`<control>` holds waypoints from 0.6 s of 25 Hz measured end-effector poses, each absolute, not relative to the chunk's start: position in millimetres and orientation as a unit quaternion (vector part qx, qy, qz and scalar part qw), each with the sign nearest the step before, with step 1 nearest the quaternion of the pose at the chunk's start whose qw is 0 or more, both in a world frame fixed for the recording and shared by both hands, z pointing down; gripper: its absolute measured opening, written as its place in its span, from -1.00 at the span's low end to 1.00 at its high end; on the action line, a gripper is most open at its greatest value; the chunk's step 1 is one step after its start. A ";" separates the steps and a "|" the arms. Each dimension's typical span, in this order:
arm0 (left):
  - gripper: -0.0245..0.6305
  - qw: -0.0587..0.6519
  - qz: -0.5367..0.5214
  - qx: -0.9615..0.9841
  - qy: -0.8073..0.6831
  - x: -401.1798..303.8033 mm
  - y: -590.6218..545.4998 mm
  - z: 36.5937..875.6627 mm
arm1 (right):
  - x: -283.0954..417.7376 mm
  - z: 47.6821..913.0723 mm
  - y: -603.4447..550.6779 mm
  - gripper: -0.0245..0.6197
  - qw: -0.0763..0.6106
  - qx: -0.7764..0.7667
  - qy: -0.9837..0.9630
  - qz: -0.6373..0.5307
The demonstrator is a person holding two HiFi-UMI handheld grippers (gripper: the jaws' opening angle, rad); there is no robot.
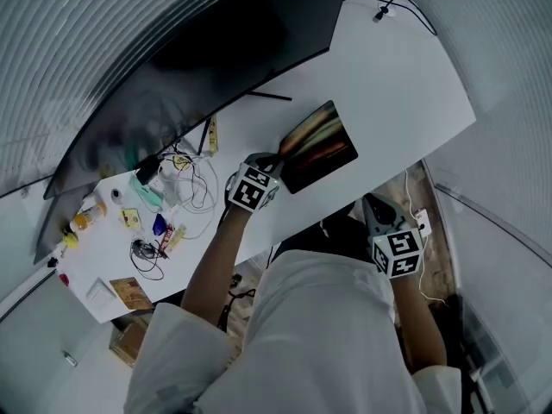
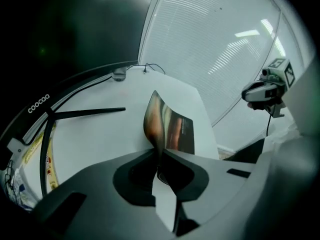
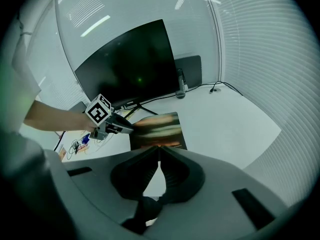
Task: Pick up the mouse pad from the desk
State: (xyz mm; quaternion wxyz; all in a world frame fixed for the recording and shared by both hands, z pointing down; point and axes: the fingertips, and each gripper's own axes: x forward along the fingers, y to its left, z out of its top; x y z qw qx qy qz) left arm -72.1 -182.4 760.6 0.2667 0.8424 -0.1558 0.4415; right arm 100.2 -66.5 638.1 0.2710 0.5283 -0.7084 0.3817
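The mouse pad [image 1: 321, 145], dark with orange and red streaks, lies near the white desk's [image 1: 397, 84] front edge. My left gripper [image 1: 274, 164] is shut on the pad's left edge. In the left gripper view the mouse pad [image 2: 167, 126] curls upward from the desk where the jaws pinch it. The right gripper view shows the mouse pad [image 3: 159, 129] with the left gripper [image 3: 128, 129] at its left side. My right gripper [image 1: 373, 205] hangs off the desk's front edge, to the right of the pad and apart from it. Its jaws are shut with nothing between them.
A large dark monitor [image 1: 198, 50] stands at the back on thin stand legs [image 1: 259, 96]. Cables, bottles and small items [image 1: 147, 205] crowd the desk's left end. A cable plug [image 1: 384, 11] lies at the far right corner. A cardboard box [image 1: 129, 339] sits on the floor.
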 end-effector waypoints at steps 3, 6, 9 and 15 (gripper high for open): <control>-0.81 0.271 0.418 0.855 -0.143 -64.8 -172.4 737.7 | 102.4 629.4 -69.2 -0.81 0.270 0.528 -0.717 0.367; -0.81 0.275 0.395 0.866 -0.134 -56.8 -159.9 711.2 | 107.4 619.9 -72.4 -0.81 0.267 0.528 -0.725 0.352; -0.81 0.266 0.377 0.876 -0.138 -50.0 -151.0 684.3 | 114.8 610.9 -77.3 -0.81 0.264 0.526 -0.735 0.338; -0.81 0.245 0.342 0.887 -0.190 -44.8 -144.5 632.0 | 130.4 591.4 -90.3 -0.81 0.250 0.504 -0.764 0.315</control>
